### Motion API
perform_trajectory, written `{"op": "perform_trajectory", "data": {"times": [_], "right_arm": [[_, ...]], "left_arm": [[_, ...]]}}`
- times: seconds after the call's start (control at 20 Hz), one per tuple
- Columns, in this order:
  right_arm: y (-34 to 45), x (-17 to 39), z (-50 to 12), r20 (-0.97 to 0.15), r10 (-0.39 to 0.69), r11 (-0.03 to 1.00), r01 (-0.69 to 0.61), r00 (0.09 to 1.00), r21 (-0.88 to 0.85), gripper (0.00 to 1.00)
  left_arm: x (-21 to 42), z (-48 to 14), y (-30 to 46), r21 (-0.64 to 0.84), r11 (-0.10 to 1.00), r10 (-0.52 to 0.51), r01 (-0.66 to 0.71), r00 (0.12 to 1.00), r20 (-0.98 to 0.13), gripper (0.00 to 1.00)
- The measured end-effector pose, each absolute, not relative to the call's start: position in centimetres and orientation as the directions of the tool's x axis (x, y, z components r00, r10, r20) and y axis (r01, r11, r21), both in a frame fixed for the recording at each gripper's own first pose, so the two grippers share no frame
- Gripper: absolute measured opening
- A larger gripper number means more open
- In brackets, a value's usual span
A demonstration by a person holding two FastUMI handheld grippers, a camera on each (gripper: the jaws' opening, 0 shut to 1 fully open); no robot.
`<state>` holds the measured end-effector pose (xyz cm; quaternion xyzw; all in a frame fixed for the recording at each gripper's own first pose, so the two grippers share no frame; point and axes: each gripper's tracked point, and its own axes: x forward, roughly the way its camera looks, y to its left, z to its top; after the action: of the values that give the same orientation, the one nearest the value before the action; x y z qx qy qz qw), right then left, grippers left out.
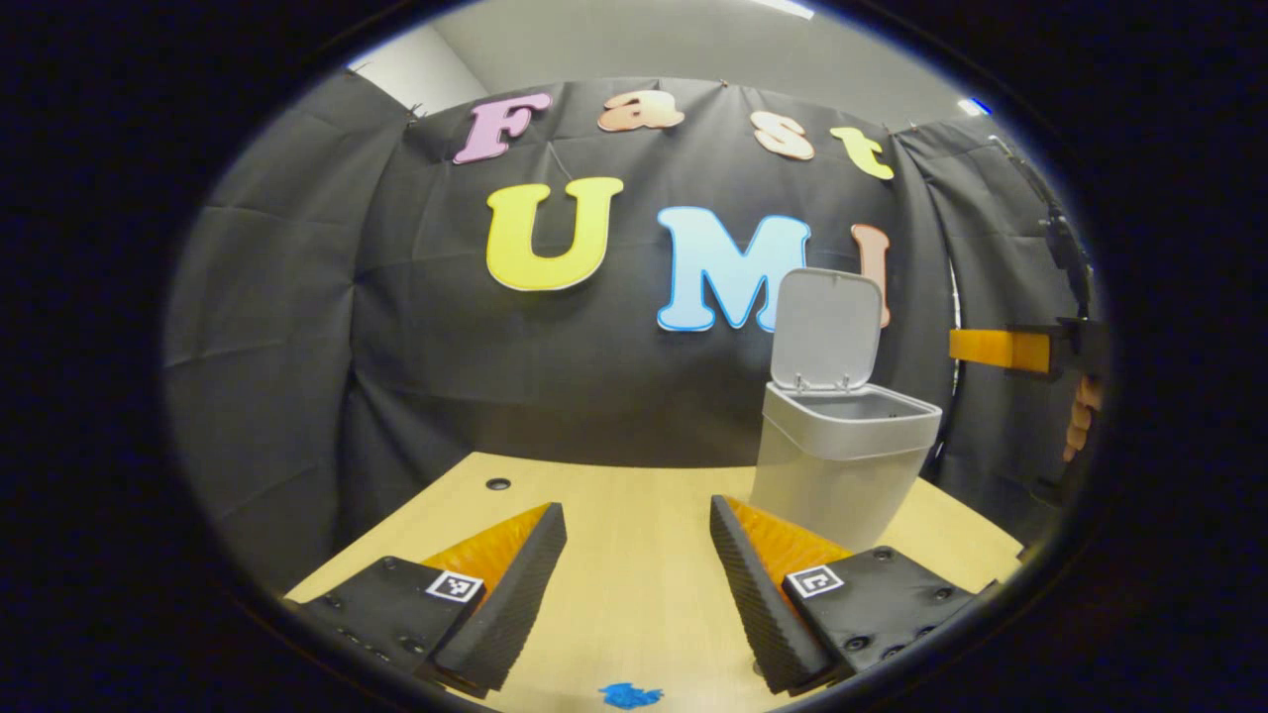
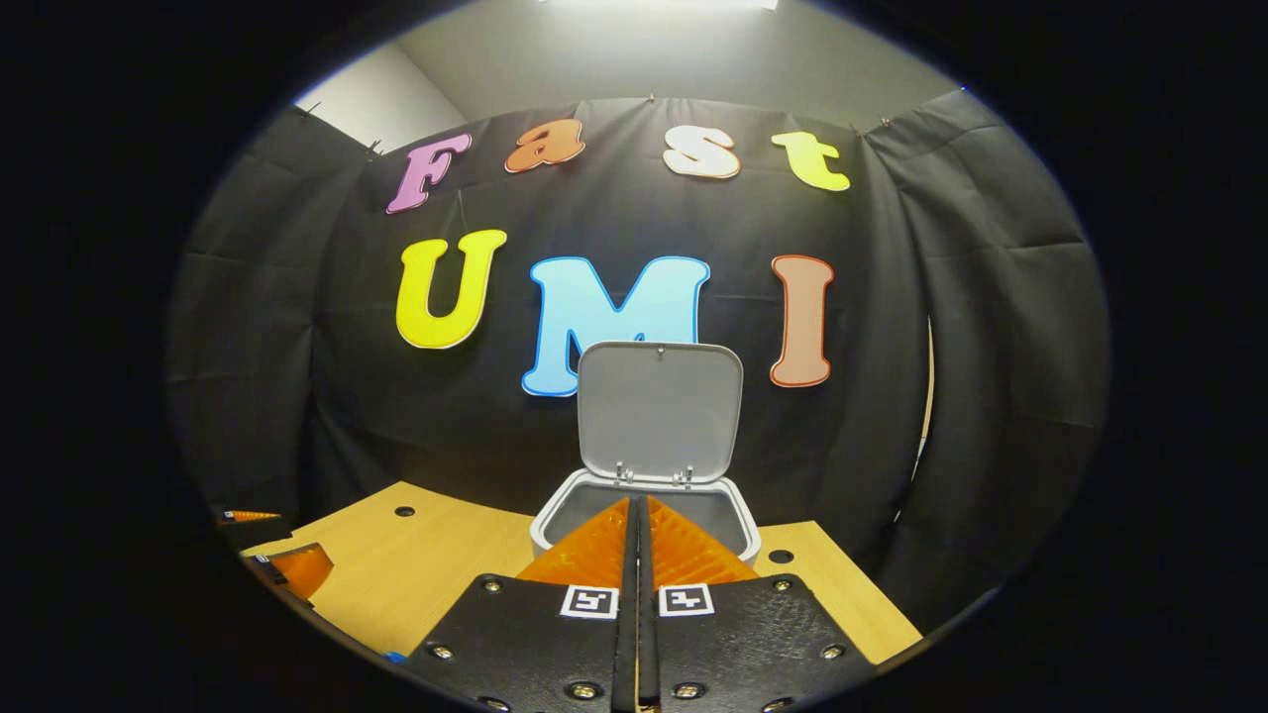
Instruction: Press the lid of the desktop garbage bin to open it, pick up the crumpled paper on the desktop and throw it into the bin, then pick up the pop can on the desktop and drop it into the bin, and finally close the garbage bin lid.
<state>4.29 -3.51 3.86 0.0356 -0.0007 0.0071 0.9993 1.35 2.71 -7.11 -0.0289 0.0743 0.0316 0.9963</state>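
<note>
The grey desktop bin [image 1: 832, 475] stands on the wooden table [image 1: 634, 594] with its lid [image 1: 827, 327] swung up and upright. My left gripper [image 1: 637, 507] is open and holds nothing; it hovers low over the table, left of the bin and nearer than it. In the right gripper view the bin's rim [image 2: 551, 517] lies directly below and ahead, and the raised lid [image 2: 659, 411] faces the camera. My right gripper [image 2: 637, 503] is shut, its fingers pressed together with nothing between them, above the bin's open mouth. In the left gripper view it juts in at the bin's right [image 1: 966, 347].
A hand [image 1: 1082, 421] holds the right gripper at the far right. The table has small round holes [image 1: 498, 484] [image 2: 781, 557] and a blue mark [image 1: 629, 696] near its front edge. The left gripper [image 2: 287, 564] sits low at the left in the right gripper view.
</note>
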Motion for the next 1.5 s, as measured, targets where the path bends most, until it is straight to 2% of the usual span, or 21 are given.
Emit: {"op": "perform_trajectory", "data": {"times": [0.3,0.5,0.75,0.85,0.9,0.95,1.1,1.15,1.2,1.35,1.5], "right_arm": [[-2.1,2.3,2.9,0.016,0.025,0.997,-0.026,1.0,0.075,0.01],[-2.4,1.7,2.4,0.011,-0.011,0.998,0.01,1.0,0.065,0.01],[-3.0,1.0,3.2,0.016,-0.095,0.993,0.094,0.995,0.078,0.14],[-3.3,0.7,3.6,0.026,-0.145,0.988,0.143,0.989,0.065,0.23],[-3.3,0.5,3.6,0.028,-0.165,0.985,0.164,0.986,0.057,0.24],[-3.2,0.4,3.7,0.027,-0.179,0.983,0.178,0.983,0.051,0.36],[-2.0,0.2,2.8,-0.008,-0.198,0.979,0.198,0.98,0.044,0.59],[-1.7,-0.1,2.9,-0.012,-0.203,0.978,0.203,0.979,0.043,0.75],[-1.2,-0.2,2.9,-0.01,-0.201,0.978,0.202,0.979,0.045,0.77],[-0.2,-0.4,3.2,0.006,-0.18,0.983,0.179,0.984,0.042,0.9],[-0.1,-0.3,3.2,0.006,-0.152,0.987,0.151,0.988,0.051,0.9]], "left_arm": [[1.0,-11.0,3.7,-0.053,0.997,0.045,-0.059,0.971,-0.236,0.95],[0.8,-14.8,3.8,-0.006,0.999,0.03,-0.034,0.945,-0.327,0.96],[0.5,-19.9,3.0,0.003,0.998,-0.053,0.061,0.895,-0.442,0.96],[0.0,-21.8,3.0,-0.011,0.996,-0.083,0.089,0.869,-0.488,0.96],[-0.4,-22.8,3.2,-0.018,0.995,-0.095,0.099,0.856,-0.509,0.96],[-0.6,-23.7,3.3,-0.027,0.993,-0.109,0.112,0.842,-0.528,0.97],[-1.1,-26.1,3.1,-0.048,0.987,-0.154,0.155,0.803,-0.575,0.96],[-1.4,-26.8,3.1,-0.048,0.985,-0.162,0.166,0.793,-0.588,0.96],[-1.8,-27.6,3.3,-0.046,0.984,-0.165,0.171,0.787,-0.595,0.96],[-2.5,-29.1,3.9,-0.034,0.985,-0.153,0.167,0.773,-0.616,0.96],[-3.2,-31.0,3.9,-0.052,0.988,-0.145,0.147,0.741,-0.656,0.96]]}}
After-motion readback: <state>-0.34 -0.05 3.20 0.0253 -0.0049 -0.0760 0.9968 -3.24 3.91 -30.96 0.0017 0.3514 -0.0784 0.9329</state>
